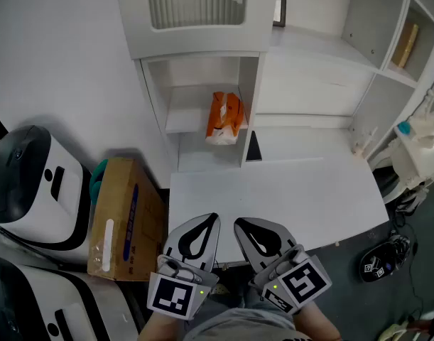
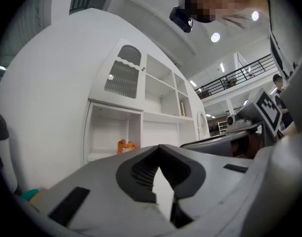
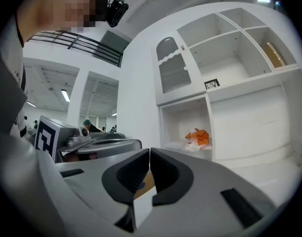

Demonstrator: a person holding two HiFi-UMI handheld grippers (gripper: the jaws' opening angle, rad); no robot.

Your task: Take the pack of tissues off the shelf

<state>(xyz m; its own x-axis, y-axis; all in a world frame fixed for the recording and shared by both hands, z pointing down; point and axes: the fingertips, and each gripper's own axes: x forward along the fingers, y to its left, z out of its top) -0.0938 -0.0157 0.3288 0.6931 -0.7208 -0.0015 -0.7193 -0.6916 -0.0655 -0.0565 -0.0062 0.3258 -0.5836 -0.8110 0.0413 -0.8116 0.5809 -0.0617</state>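
Observation:
The orange and white pack of tissues (image 1: 225,118) lies on the low shelf (image 1: 185,112) in the open cubby of a white cabinet. It also shows small and far off in the left gripper view (image 2: 125,145) and in the right gripper view (image 3: 197,138). My left gripper (image 1: 214,217) and right gripper (image 1: 238,222) sit side by side over the near edge of the white tabletop (image 1: 302,190), well short of the pack. Both are shut with nothing between their jaws. Their tips point toward the cabinet, as seen on the left gripper (image 2: 159,147) and the right gripper (image 3: 149,151).
A cardboard box (image 1: 124,219) stands on the floor left of the table, beside white and black machines (image 1: 32,183). To the right, open shelves hold a brown item (image 1: 405,45). A small black frame (image 1: 280,6) stands on the cabinet ledge. A black helmet (image 1: 383,261) lies on the floor at right.

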